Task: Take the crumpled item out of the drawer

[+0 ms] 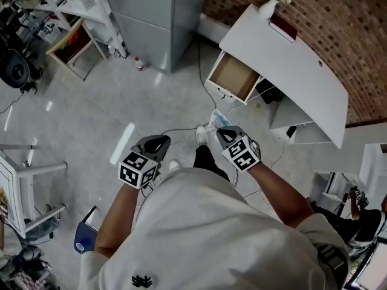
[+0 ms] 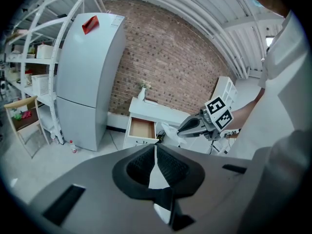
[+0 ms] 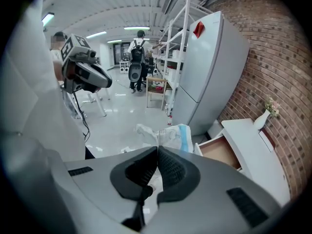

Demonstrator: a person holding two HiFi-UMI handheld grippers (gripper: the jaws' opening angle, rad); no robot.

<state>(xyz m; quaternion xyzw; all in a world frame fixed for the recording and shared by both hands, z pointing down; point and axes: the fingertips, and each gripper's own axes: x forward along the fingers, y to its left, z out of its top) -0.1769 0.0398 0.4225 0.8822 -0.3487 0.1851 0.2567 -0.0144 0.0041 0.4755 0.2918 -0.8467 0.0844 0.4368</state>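
Note:
A crumpled white and blue item (image 3: 168, 133) sticks out between the closed jaws of my right gripper (image 3: 157, 150), which is shut on it. In the head view the item (image 1: 216, 119) hangs at the tip of the right gripper (image 1: 222, 133), over the floor and apart from the open drawer (image 1: 233, 77). The drawer shows a bare brown bottom (image 2: 141, 128). My left gripper (image 1: 158, 142) is held beside the right one, its jaws closed with nothing between them (image 2: 155, 149).
The drawer belongs to a white desk (image 1: 302, 71) against a brick wall, with a vase (image 1: 268, 6) on top. A grey fridge (image 1: 157, 17) stands left of it, with a small bottle (image 1: 139, 63) at its foot. Cables lie on the floor by the desk.

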